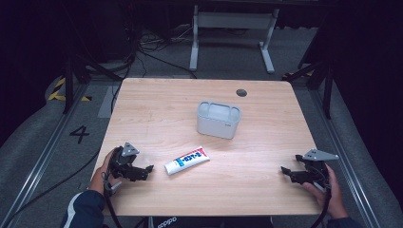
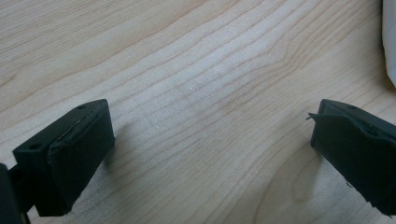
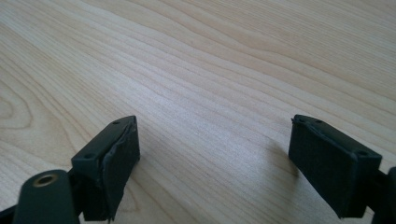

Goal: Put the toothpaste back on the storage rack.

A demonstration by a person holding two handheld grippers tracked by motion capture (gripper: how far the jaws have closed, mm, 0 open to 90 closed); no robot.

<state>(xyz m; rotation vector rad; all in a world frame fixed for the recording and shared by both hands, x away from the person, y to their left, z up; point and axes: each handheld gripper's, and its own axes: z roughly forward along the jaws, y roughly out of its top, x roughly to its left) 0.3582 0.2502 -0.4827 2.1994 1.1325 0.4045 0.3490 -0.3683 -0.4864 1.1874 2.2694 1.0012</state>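
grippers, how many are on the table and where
2: the left gripper near the table's front-left corner beside the toothpaste tube, and the right gripper near the front-right edge.

I see a tube lying between my left gripper and right gripper, a box mid-table, nearer the far edge.
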